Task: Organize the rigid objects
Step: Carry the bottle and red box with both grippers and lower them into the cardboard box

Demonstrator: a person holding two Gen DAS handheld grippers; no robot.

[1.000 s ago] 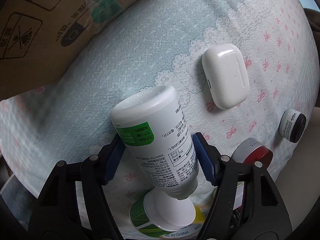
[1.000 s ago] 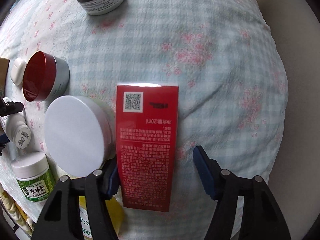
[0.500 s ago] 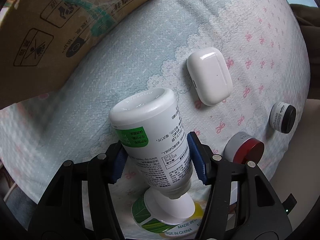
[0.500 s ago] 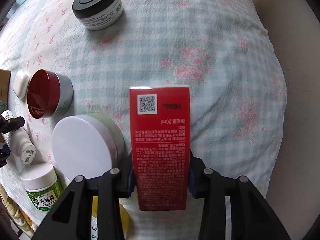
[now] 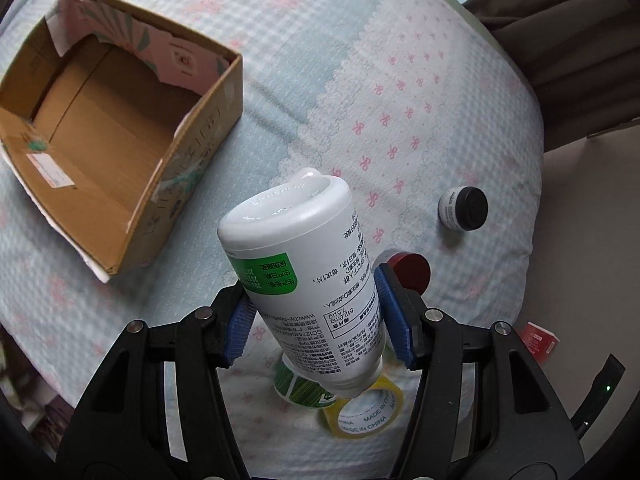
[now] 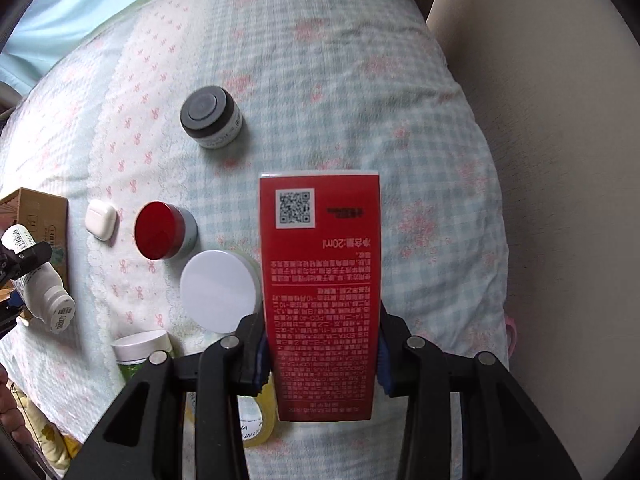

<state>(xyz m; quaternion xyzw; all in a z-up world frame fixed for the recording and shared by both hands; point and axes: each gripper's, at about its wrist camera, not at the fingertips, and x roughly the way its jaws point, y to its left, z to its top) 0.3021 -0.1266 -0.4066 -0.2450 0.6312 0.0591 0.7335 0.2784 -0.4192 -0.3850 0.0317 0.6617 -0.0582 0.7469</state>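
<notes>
Left wrist view: the left gripper (image 5: 318, 320) is clamped on a white plastic bottle (image 5: 308, 276) with a green label patch, its blue pads pressing the bottle's sides. The jaws had just been closing onto it. The bottle hangs clear above the bedspread (image 5: 360, 80), tilted, its flat base toward the camera. To the far left an open cardboard box (image 5: 120, 152) sits on the cloth with nothing visible inside. To the right stands a small black-lidded jar (image 5: 464, 214); a red-lidded jar (image 5: 412, 272) peeks out just behind the right finger. Near the bottom edge, under the bottle, lie a yellow tape roll (image 5: 368, 412) and a green-labelled container (image 5: 300, 384). A red carton's corner (image 5: 538, 340) shows at the right.

Right wrist view: the right gripper (image 6: 322, 352) is clenched tight on a red carton (image 6: 320, 280) with a QR code and white print, held lengthwise between the pads, raised off the bedspread (image 6: 420, 120). Left of it sit a white-lidded round jar (image 6: 218, 290), just beside the carton, then a red-lidded jar (image 6: 162, 236) and a white earbud case (image 6: 101, 220). Farther away stands a black-lidded jar (image 6: 212, 122). At the left edge the other gripper's white bottle (image 6: 44, 292) hangs beside the box's corner (image 6: 36, 208). A green-labelled, white-capped bottle (image 6: 140, 350) and the yellow tape roll (image 6: 266, 412) lie near the fingers.
</notes>
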